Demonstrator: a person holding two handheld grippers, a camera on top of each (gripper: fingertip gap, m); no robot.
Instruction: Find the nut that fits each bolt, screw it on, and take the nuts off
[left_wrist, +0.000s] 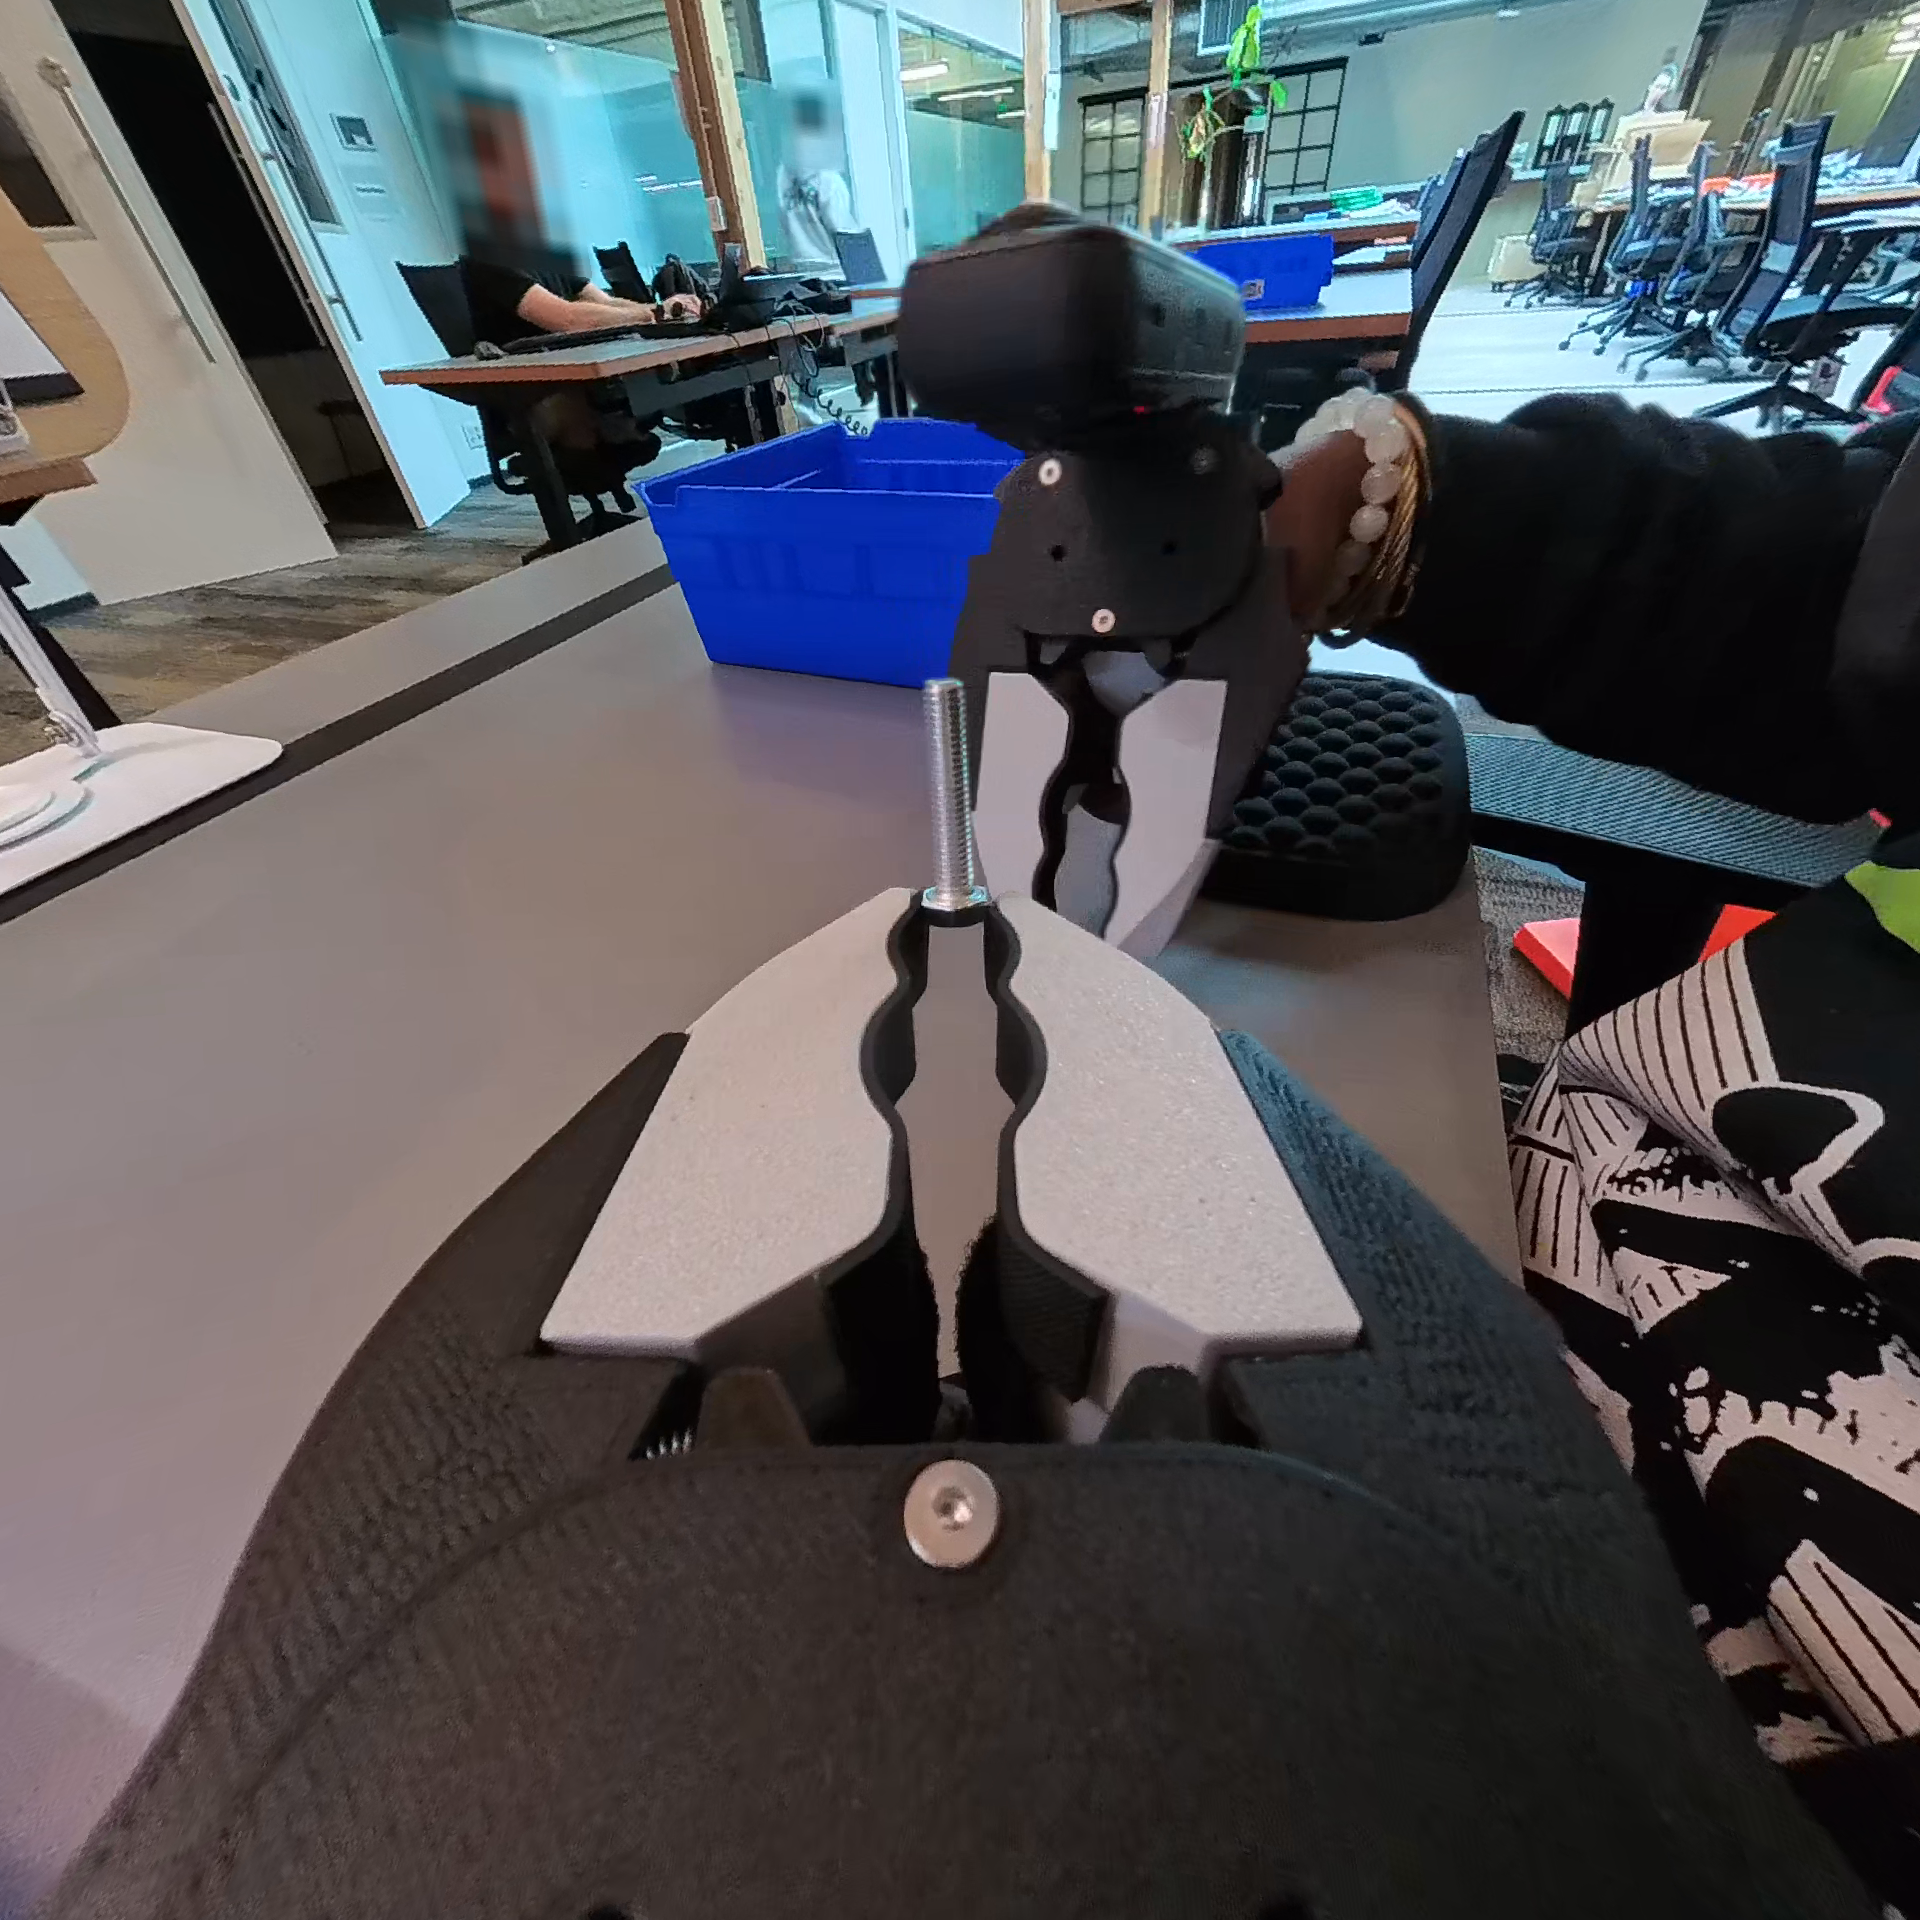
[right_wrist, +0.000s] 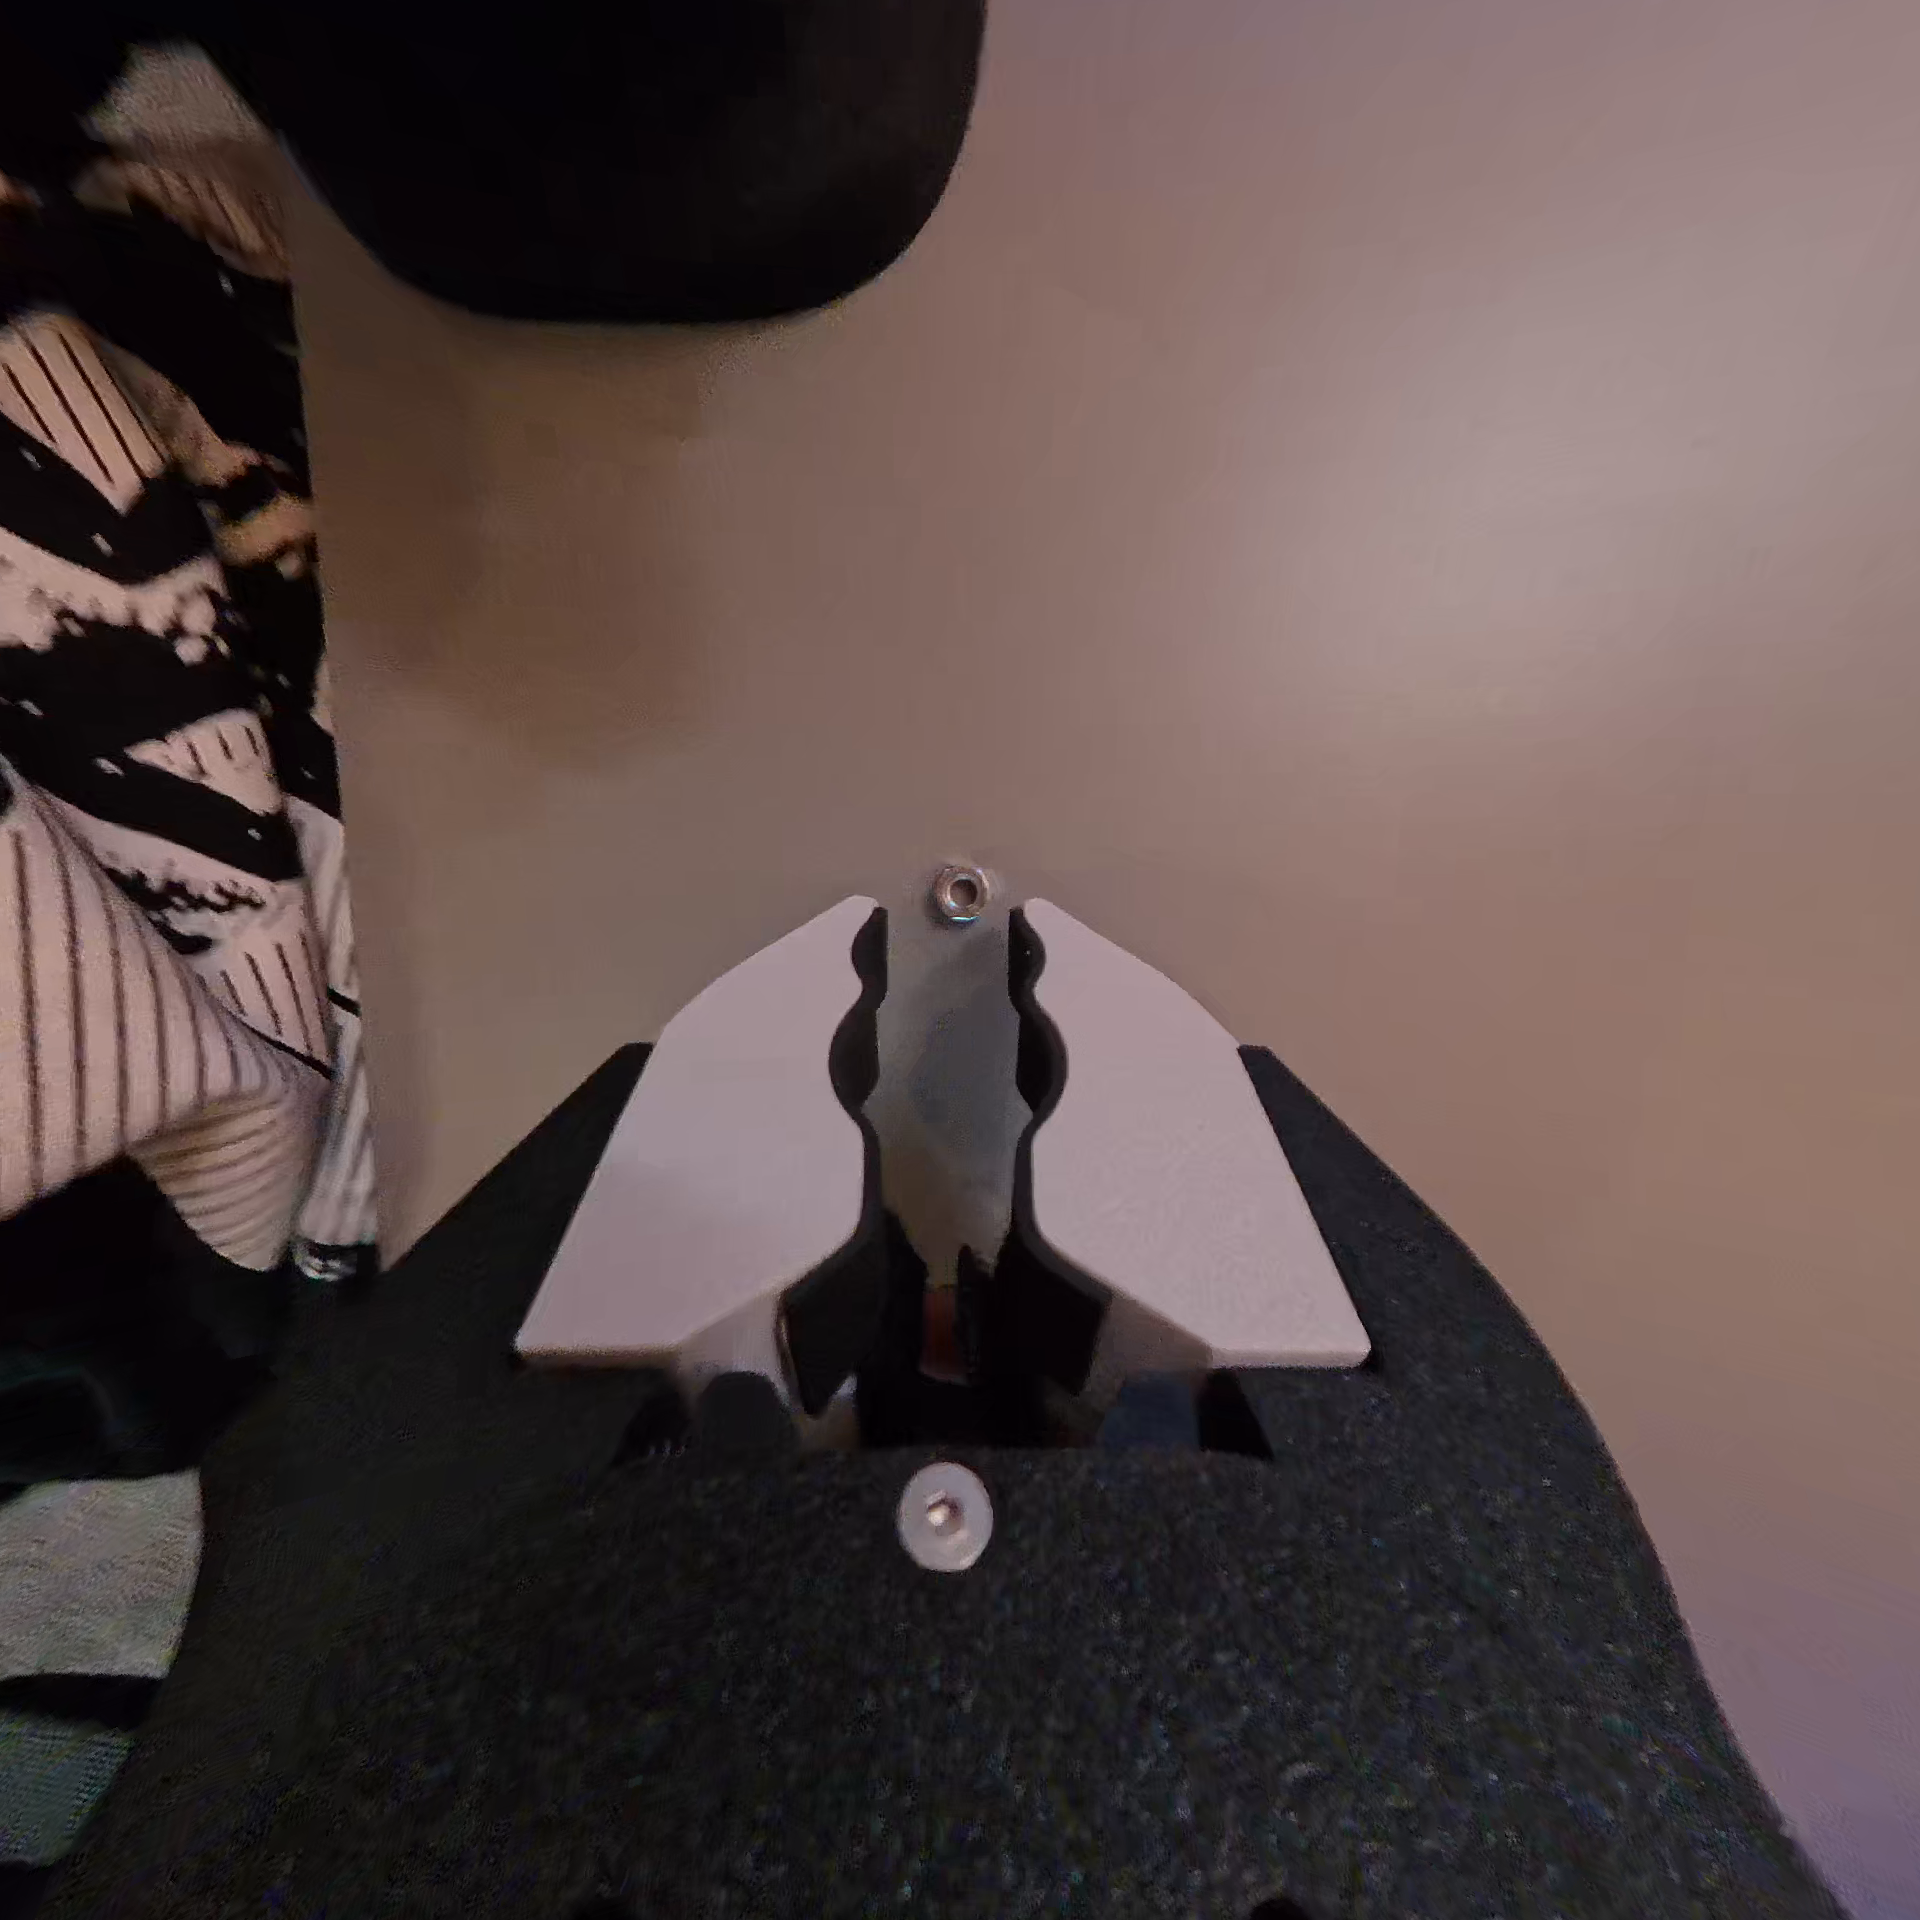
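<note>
Surface (left_wrist: 416, 1039): flat matte grey top, smooth; carries everything and gives the nut a firm bed to be pinched from.
Bin (left_wrist: 821, 561): blue moulded plastic, ribbed walls, open top, standing at the far side of the surface; contents not visible.
Cushion (left_wrist: 1340, 790): black, rounded, honeycomb-textured pad at the surface edge, behind the right claw.
Left claw (left_wrist: 951, 914): black rough printed body, pale grainy fingers with wavy black inner edges; tips closed on the bolt's head, apparently to steady it as the fixed half of the pair.
Right claw (right_wrist: 951, 914): same build; tipped steeply down toward the surface, jaws parted, holding nothing. In the left wrist view it (left_wrist: 1101, 904) sits just beside the bolt, tips near or on the surface, contact unclear.
Hand (left_wrist: 1309, 540): black sleeve, pale bead bracelet, gripping the right claw's handle.
Bolt (left_wrist: 948, 800): slim bright metal, threaded shank standing upright above the left claw's tips, top end free so a nut can go on from above.
Nut (right_wrist: 961, 896): small silvery hex with round hole, lying flat on the surface at the mouth of the right claw's tips, not gripped.
Step, judged: right claw lined up to pinch the nut for trial on the bolt.
Risk, judged: nut is tiny and smooth, may skid off or tip when pinched.
</note>
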